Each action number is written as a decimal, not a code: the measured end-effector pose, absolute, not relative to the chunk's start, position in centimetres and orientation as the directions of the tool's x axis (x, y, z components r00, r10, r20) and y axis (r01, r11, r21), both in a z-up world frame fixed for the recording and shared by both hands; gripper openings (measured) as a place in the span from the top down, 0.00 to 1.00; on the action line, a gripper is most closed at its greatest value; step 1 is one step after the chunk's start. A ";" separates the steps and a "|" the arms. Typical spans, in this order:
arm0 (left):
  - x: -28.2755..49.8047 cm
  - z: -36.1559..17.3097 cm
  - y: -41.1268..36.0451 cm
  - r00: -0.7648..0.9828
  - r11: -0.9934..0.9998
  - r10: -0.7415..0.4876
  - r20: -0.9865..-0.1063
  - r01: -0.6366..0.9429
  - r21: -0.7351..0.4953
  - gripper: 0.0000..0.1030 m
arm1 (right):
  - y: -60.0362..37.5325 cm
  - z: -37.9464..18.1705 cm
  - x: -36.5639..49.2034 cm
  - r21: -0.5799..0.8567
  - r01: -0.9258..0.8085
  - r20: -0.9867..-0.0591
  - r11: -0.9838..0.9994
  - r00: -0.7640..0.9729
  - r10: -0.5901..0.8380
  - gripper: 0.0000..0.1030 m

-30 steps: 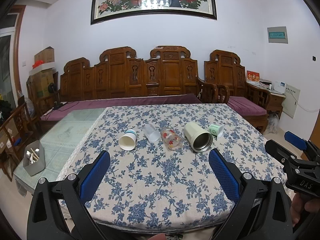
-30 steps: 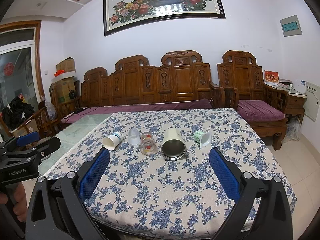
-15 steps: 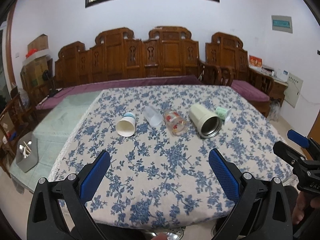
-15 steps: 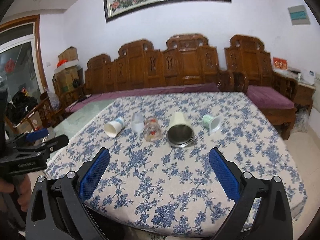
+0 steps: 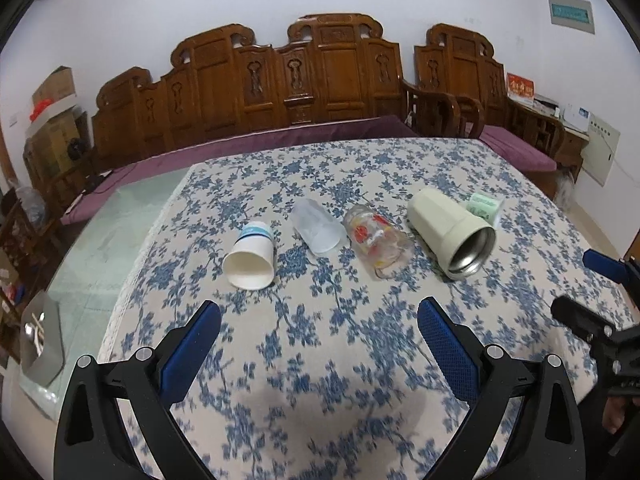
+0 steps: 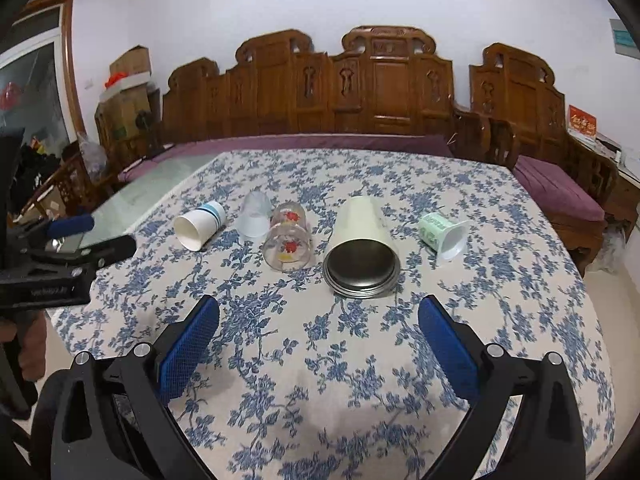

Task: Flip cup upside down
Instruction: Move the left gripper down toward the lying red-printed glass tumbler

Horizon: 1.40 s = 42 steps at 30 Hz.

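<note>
Several cups lie on their sides in a row on the floral tablecloth (image 5: 320, 340): a white paper cup (image 5: 250, 258) (image 6: 199, 225), a frosted plastic cup (image 5: 317, 227) (image 6: 253, 219), a glass with red flowers (image 5: 378, 239) (image 6: 287, 243), a cream steel-lined tumbler (image 5: 452, 233) (image 6: 363, 254) and a small green cup (image 5: 485, 207) (image 6: 444, 233). My left gripper (image 5: 319, 322) is open and empty, short of the paper cup. My right gripper (image 6: 319, 322) is open and empty, short of the tumbler.
Carved wooden benches (image 5: 320, 80) with purple cushions stand behind the table. A glass side table (image 5: 104, 236) adjoins the left edge, with a grey holder (image 5: 40, 344) near it. The other gripper shows at each view's edge (image 5: 600, 332) (image 6: 60, 264).
Both grippers have moved forward and lower over the table, so the cups appear larger and closer. Both stay open. The cups have not moved.
</note>
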<state>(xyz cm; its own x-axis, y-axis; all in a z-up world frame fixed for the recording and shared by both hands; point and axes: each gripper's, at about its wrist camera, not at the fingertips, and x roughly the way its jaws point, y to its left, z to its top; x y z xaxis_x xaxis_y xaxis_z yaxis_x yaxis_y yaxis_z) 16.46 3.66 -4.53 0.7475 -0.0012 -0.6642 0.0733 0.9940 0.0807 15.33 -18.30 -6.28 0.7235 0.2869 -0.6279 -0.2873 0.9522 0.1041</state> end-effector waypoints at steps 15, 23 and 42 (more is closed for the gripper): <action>26.7 -6.7 3.5 0.674 0.995 -0.051 -0.737 0.094 0.017 0.11 | -17.6 -6.8 19.8 0.127 -0.301 -0.643 0.945 0.701 0.310 0.03; 32.0 -9.1 1.0 0.587 0.989 -0.138 -0.798 0.124 -0.080 0.18 | -19.7 -6.6 20.7 0.133 -0.263 -0.632 0.955 0.720 0.287 0.03; 39.7 -16.1 -2.5 0.318 0.990 -0.138 -0.938 0.029 -0.136 0.27 | -25.3 -9.0 20.6 0.194 -0.150 -0.658 0.969 0.713 0.242 0.03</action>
